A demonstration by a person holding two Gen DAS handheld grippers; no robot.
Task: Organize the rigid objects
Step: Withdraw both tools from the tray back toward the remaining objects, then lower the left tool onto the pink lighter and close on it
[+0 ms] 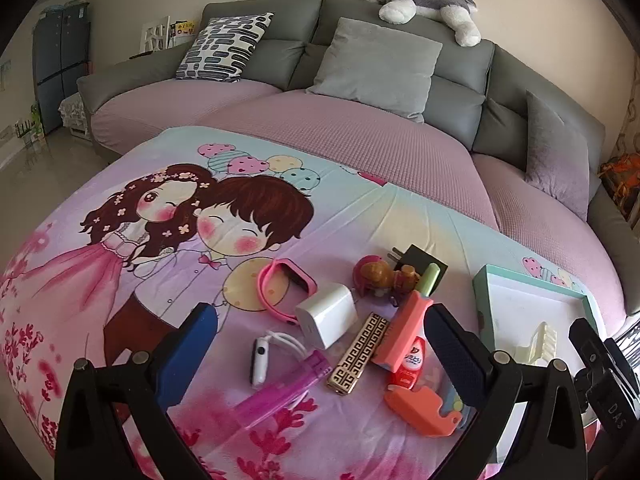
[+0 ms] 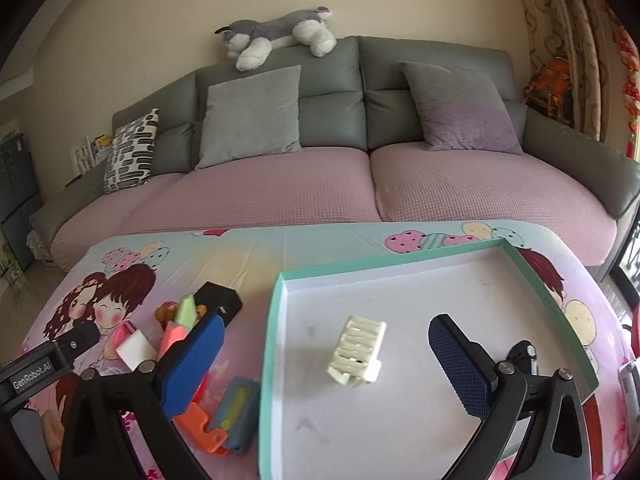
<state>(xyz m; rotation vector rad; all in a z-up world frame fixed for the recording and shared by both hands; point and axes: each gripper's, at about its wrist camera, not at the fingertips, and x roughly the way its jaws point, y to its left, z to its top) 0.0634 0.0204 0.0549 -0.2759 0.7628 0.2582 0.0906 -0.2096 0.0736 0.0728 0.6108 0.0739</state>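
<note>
Right gripper, jaws spread wide and holding nothing, hovers over the teal-rimmed tray, directly above the cream hair claw that lies alone on the tray's white floor — apparently the one item already sorted. Left gripper, likewise spread and empty, frames the unsorted pile on the cartoon-printed cloth just left of the tray: white charger block, pink watch band, gold patterned bar, translucent pink lighter, orange utility knife, red-capped tube and a small brown figurine. The step in hand is judged to be the next pick from this pile. Good practice — choose a piece at the pile's edge, such as the charger block, whose flat parallel faces suit the pads; descend with the jaws straddling it alone, since the gold bar and the white cable lie touching or just beside it; close squarely, lift clear, then set it in the tray apart from the claw.
</note>
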